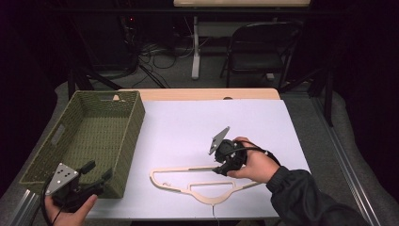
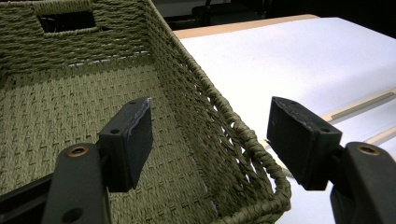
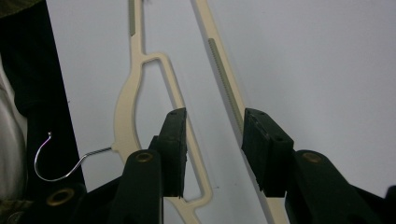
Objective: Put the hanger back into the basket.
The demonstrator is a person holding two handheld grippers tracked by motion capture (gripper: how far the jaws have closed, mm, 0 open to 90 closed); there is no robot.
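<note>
cream hanger [image 1: 197, 181] flat, long axis left-right, hook [image 1: 214, 210] toward person

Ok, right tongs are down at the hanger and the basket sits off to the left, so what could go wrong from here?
1. The right tongs stand open between the bars of the flat cream plastic hanger; closing here may catch nothing or only skid it across the white sheet.
2. Its thin metal hook hangs past the table's near edge and could snag.
3. The left tongs straddle the rim of the green woven basket; a lift could tip it.
</note>
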